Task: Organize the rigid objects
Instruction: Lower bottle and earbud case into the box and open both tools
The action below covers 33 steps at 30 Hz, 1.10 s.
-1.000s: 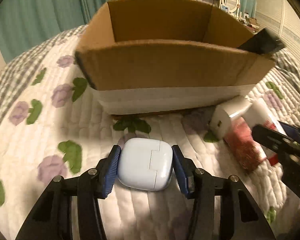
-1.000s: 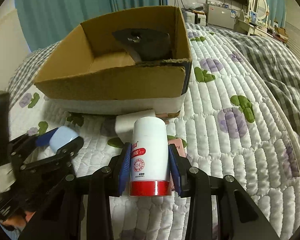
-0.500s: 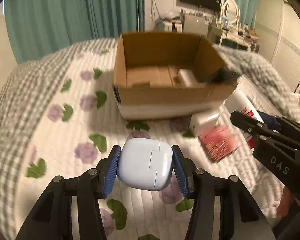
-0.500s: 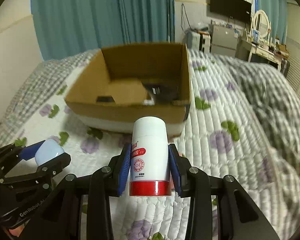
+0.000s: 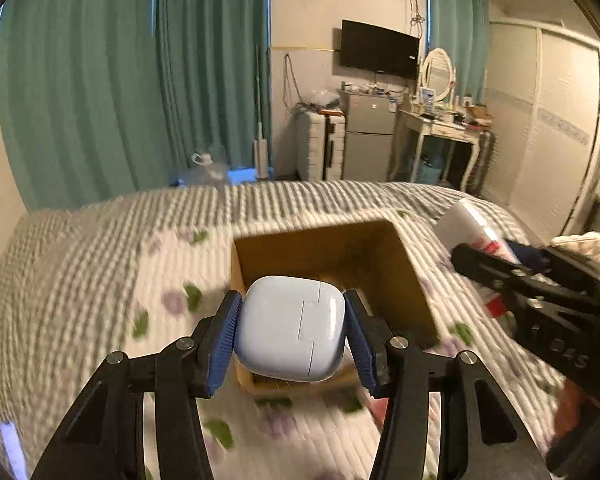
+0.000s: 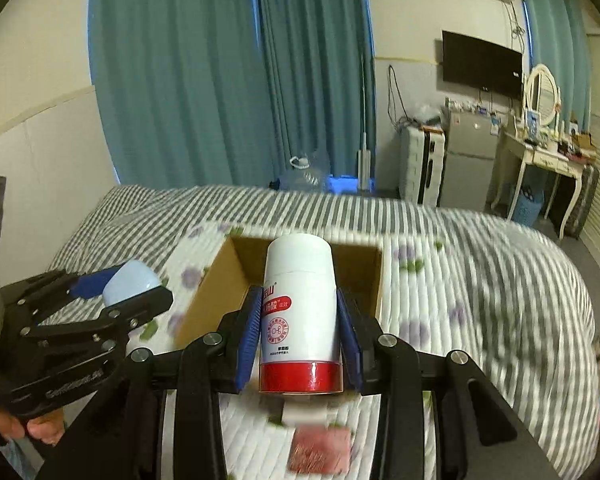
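Case [image 5: 290,328]: pale blue, clamped between the left gripper [image 5: 291,342] pads, near side of the box [image 5: 404,276].
Bottle [image 6: 299,312]: white, red base, clamped in the right gripper [image 6: 299,338].
Box: open on the bed [image 6: 480,280].

Being held clear above the quilt: a pale blue earbud case [image 5: 291,328], rounded and glossy, lid seam and hinge notch facing the camera, clamped at its two sides between blue pads [image 5: 221,346]. Also being held aloft: a white bottle [image 6: 299,312] with a domed white cap, red printed label and red band at its base, lying along the fingers, cap pointing forward. Sitting open-topped on the floral quilt beyond both: a brown cardboard box [image 5: 414,276], contents hidden. Lying blurred on the quilt nearer the camera: a pink-red flat packet [image 6: 320,450].
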### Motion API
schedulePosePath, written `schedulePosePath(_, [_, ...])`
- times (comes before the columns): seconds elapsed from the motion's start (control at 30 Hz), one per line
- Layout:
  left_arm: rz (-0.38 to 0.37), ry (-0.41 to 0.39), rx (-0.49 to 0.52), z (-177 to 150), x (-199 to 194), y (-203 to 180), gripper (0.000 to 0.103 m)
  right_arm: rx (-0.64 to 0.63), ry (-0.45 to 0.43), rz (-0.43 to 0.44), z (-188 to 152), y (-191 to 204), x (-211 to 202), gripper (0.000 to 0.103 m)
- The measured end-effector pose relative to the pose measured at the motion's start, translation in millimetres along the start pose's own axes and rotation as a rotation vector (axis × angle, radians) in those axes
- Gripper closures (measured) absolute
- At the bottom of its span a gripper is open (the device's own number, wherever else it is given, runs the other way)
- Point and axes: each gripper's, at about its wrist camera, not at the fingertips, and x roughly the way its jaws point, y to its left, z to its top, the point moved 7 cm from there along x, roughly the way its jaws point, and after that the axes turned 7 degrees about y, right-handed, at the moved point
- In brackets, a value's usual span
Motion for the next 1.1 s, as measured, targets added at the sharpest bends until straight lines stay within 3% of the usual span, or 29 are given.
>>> schedulePosePath(0.2, [0.018, 0.066, -0.035, 19.5, 70.6, 11.5, 0.051, -0.021, 0.039, -0.008, 19.6, -11.4, 54.0, 0.067])
schedulePosePath(0.33, [0.014, 0.131, -0.073, 11.0, 123.9, 18.3, 0.051, -0.014, 0.080, -0.001, 12.5, -25.2, 90.2, 0.067])
schedulePosePath(0.5, [0.043, 0.127, -0.026, 10.1, 155.9, 13.5, 0.051, -0.013, 0.119, 0.019, -1.1, -39.4, 120.4, 0.067])
schedulePosePath(0.57, [0.048, 0.120, -0.020, 11.0, 160.6, 12.2, 0.049, -0.002, 0.126, 0.022, -4.3, -44.4, 125.8, 0.067])
schedulePosePath(0.67, [0.049, 0.106, -0.034, 11.3, 159.0, 13.2, 0.025, 0.017, 0.132, 0.033, -6.3, -48.6, 126.3, 0.067])
schedulePosePath(0.9, [0.035, 0.080, -0.066, 15.6, 128.6, 24.5, 0.025, -0.010, 0.140, 0.016, 1.0, -30.8, 121.5, 0.067])
schedulePosePath(1.1, [0.055, 0.059, -0.060, 19.3, 101.0, 38.8, 0.025, -0.018, 0.179, 0.018, 8.7, -6.0, 141.8, 0.067])
